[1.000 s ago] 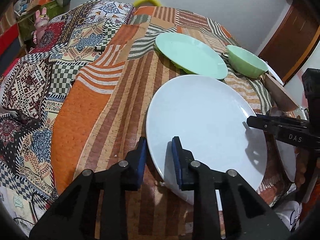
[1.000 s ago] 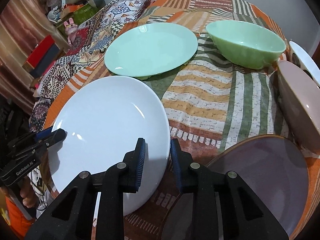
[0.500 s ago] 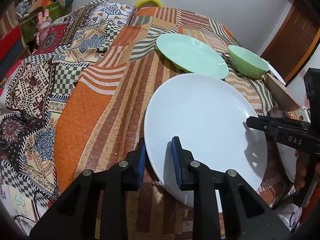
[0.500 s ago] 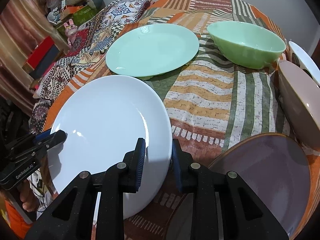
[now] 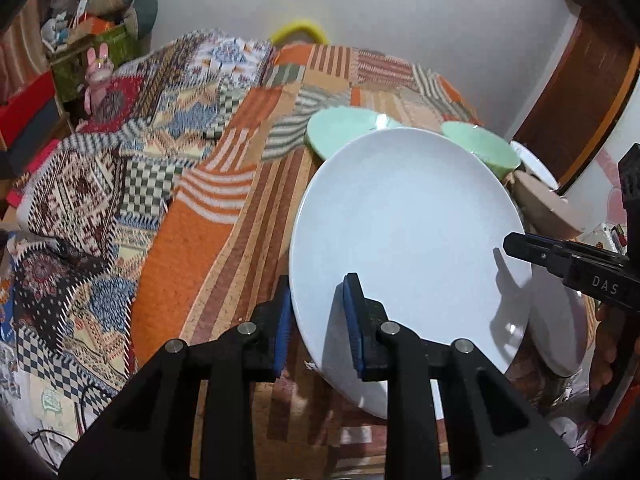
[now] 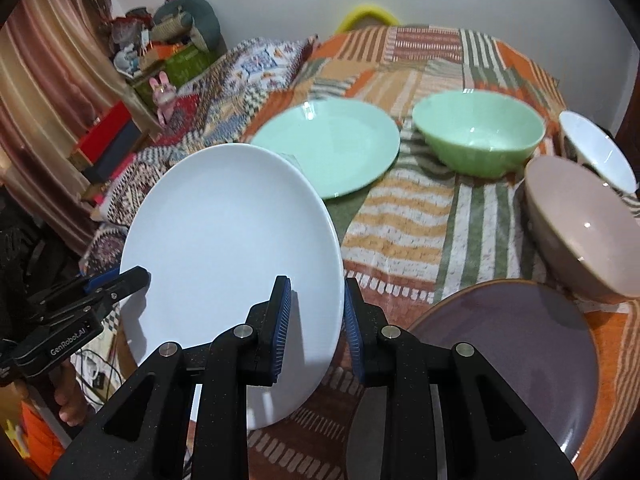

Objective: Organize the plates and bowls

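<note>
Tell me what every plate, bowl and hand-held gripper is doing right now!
White plate: lifted, tilted, gripped on both edges.
Left hand-held gripper: shut on its rim.
Right hand-held gripper: shut on its rim.
Green plate: flat on cloth.
Green bowl: upright, empty.
Purple plate: flat.

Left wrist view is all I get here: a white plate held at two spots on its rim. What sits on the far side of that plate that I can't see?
Observer: A purple plate lies flat on the cloth, beside the white plate.
Operator: Any bowls besides the green one?
Observer: Yes, a pinkish bowl stands just behind the purple plate, with a white bowl beyond it.
Operator: Is the green plate whole?
Observer: Yes. The green plate shows fully round, next to the green bowl.
</note>
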